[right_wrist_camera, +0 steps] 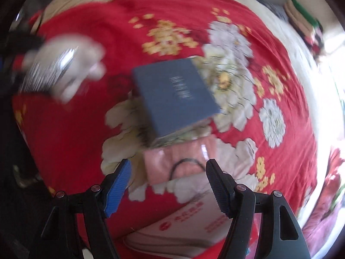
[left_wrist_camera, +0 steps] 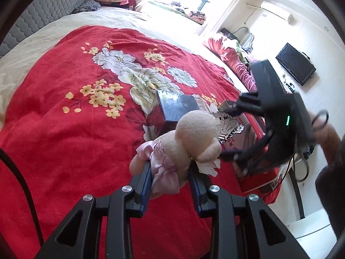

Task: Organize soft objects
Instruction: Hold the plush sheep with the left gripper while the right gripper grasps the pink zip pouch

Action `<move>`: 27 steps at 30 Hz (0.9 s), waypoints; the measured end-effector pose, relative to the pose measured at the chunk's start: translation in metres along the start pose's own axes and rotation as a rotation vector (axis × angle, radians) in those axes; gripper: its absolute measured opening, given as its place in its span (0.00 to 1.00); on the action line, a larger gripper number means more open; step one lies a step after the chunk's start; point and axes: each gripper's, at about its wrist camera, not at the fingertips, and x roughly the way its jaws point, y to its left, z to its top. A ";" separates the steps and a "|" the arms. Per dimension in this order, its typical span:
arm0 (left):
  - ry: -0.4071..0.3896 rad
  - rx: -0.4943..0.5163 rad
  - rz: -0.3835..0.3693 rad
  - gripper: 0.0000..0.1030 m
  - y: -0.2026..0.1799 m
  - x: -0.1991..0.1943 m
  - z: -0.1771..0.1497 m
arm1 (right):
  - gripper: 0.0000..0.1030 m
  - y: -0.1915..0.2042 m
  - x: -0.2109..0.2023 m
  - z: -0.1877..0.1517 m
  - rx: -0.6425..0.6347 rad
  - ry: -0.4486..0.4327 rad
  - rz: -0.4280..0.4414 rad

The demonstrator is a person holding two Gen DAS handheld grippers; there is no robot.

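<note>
A cream plush doll (left_wrist_camera: 189, 138) in a pink dress is clamped between the blue pads of the left tool (left_wrist_camera: 170, 185) and held above the red flowered blanket (left_wrist_camera: 64, 108) on the bed. Beyond the doll a dark blue box (left_wrist_camera: 176, 105) lies on the blanket. The right tool (right_wrist_camera: 168, 183) is spread wide with nothing gripped, over a pink packet (right_wrist_camera: 176, 161) beside that box.

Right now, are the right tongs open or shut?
Open: the right tongs stand wide apart with nothing pressed between them, above the pink packet.
</note>
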 end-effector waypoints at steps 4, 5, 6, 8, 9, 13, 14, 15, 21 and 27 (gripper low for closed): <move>-0.005 -0.022 0.007 0.31 0.008 -0.001 0.001 | 0.71 0.015 0.021 0.005 -0.056 0.030 -0.063; -0.005 -0.025 0.010 0.31 0.009 -0.002 0.001 | 0.71 0.017 0.028 0.006 -0.067 0.049 -0.080; -0.004 -0.029 0.012 0.31 0.011 -0.002 0.001 | 0.71 0.017 0.035 0.006 -0.071 0.067 -0.086; -0.004 -0.033 0.012 0.31 0.012 -0.001 0.001 | 0.70 0.013 0.041 0.007 -0.059 0.068 -0.071; -0.001 -0.033 0.010 0.31 0.012 0.000 0.001 | 0.66 0.010 0.040 0.007 -0.042 0.053 -0.064; 0.006 -0.030 0.010 0.31 0.011 0.003 0.001 | 0.18 -0.004 0.036 0.009 0.039 0.030 -0.001; 0.006 -0.031 0.010 0.31 0.011 0.003 0.001 | 0.15 -0.004 0.036 0.009 0.036 0.032 -0.013; 0.010 -0.029 0.010 0.31 0.010 0.004 0.001 | 0.14 -0.001 0.035 0.009 0.028 0.029 -0.043; 0.002 -0.013 0.012 0.31 0.004 0.002 0.002 | 0.07 0.000 -0.002 -0.007 0.118 -0.085 -0.082; -0.013 0.006 0.021 0.32 -0.010 -0.005 0.005 | 0.06 -0.003 -0.049 -0.028 0.223 -0.183 -0.093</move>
